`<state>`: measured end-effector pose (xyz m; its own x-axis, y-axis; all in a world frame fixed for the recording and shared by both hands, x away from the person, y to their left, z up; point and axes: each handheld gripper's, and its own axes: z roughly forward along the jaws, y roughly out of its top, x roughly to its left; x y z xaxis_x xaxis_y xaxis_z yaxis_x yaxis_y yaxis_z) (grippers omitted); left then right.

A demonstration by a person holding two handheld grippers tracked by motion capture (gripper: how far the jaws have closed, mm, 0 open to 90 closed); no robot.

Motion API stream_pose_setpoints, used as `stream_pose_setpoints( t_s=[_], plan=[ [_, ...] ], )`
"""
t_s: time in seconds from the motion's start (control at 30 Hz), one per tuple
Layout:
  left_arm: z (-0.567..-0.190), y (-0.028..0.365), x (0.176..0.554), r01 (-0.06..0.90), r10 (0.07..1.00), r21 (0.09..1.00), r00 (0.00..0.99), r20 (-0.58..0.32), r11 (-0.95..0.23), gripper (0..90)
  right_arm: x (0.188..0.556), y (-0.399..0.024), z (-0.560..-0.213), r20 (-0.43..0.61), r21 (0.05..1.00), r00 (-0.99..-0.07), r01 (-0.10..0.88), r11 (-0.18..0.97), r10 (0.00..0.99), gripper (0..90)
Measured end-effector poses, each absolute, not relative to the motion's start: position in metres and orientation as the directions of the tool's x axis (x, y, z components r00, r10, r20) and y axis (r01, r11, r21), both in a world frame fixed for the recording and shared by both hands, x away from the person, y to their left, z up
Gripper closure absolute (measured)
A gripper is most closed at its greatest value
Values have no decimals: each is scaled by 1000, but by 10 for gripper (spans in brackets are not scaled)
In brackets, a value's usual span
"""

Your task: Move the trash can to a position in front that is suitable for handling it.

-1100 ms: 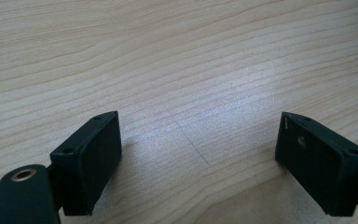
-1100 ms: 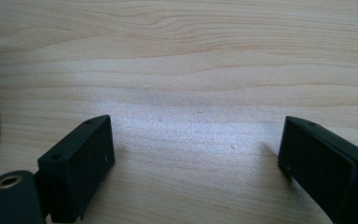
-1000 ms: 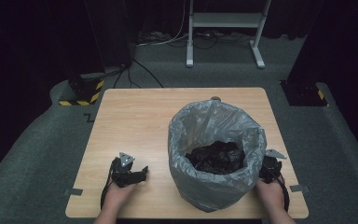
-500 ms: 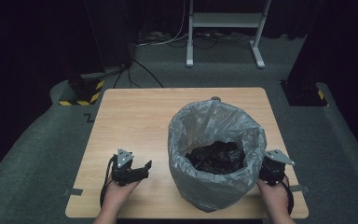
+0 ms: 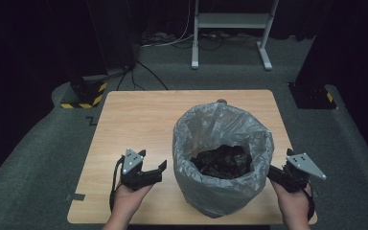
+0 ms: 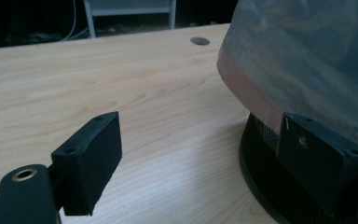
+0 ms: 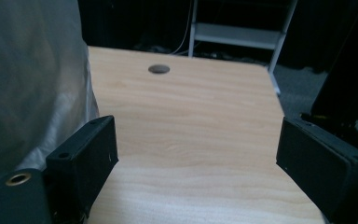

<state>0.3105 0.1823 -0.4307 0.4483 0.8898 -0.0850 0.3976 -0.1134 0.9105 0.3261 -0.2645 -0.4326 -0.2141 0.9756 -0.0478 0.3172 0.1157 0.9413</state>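
Pale wood-grain surface [image 5: 139, 124], smooth with a soft satin sheen, at centre frame in the high view. On it, a bin liner [image 5: 223, 139] of thin grey plastic, crinkled and faintly glossy, translucent where it drapes low in the left gripper view. Beneath that drape, the bin [image 6: 265, 154] shows black fine mesh, matt. Inside the liner, dark crumpled material [image 5: 222, 162], slightly shiny. The left tool [image 6: 200, 163] has matt black, grainy-looking pads; the right tool [image 7: 198, 161] looks the same. Floor [image 5: 38, 158] is grey, rough carpet.
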Motion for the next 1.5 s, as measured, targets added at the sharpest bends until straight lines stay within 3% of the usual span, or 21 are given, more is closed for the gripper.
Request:
stream_pose_setpoints(
  t_s=[0.47,1.07,1.5],
  plan=[
    [-420,163,296,387,882,906,470,-34,-172,148,309,-264,-419,-103,950,-216,269,161,971,127],
    [-424,147,296,381,858,901,513,-20,-206,149,306,-239,-423,-173,937,-311,242,253,935,128],
    [-426,143,298,382,853,899,521,-17,-216,150,304,-237,-424,-170,939,-306,239,248,937,150]
  ],
)
